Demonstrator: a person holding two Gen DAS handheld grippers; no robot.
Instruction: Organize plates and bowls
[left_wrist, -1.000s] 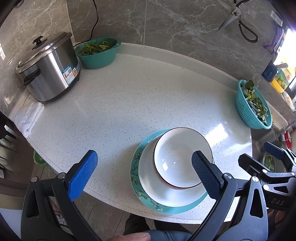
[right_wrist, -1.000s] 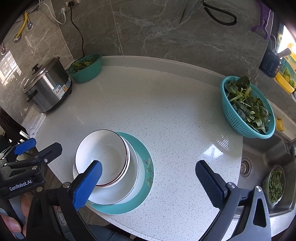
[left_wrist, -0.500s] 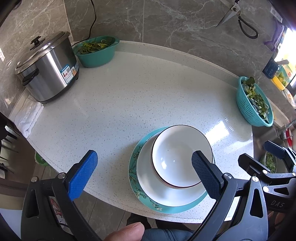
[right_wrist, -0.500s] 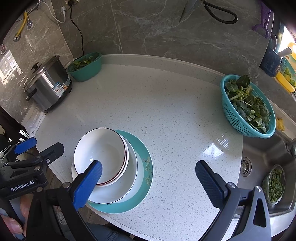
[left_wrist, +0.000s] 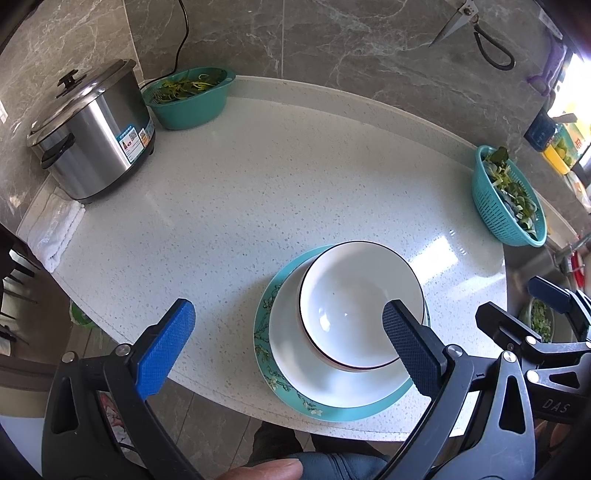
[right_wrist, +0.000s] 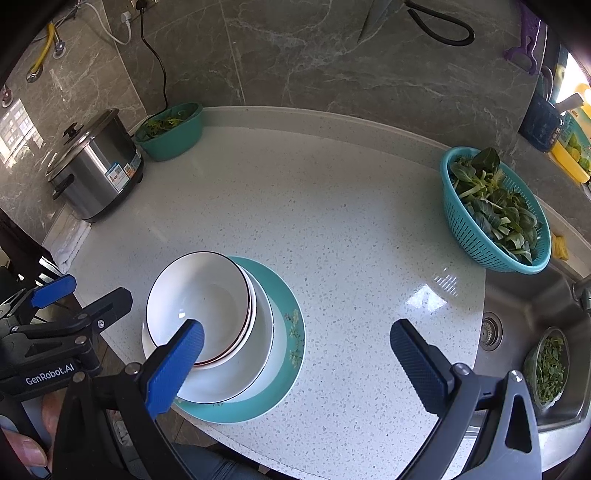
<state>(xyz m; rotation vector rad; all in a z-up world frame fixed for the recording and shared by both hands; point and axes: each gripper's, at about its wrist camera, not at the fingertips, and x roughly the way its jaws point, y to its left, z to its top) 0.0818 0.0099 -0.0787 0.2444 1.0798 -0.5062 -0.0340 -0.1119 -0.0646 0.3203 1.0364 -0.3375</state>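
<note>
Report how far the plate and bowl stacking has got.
Done, by the look of it: the white bowls sit nested on a white plate, which rests on the teal plate. In hand: nothing; the left gripper and right gripper are both open. Left: no loose dishes show on the counter.

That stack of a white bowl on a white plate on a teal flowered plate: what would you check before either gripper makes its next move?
1. Left gripper open and empty: ok.
2. Right gripper open and empty: ok.
3. White bowl with dark rim sits centred on the white plate: not ok, it is off toward one side.
4. White plate rests fully within the teal flowered plate: not ok, it overhangs the teal rim on the left gripper's side.
5. Stack well away from the speckled white countertop front edge: not ok, it sits close to it.
6. Second bowl nested under the top one: cannot tell.
</note>
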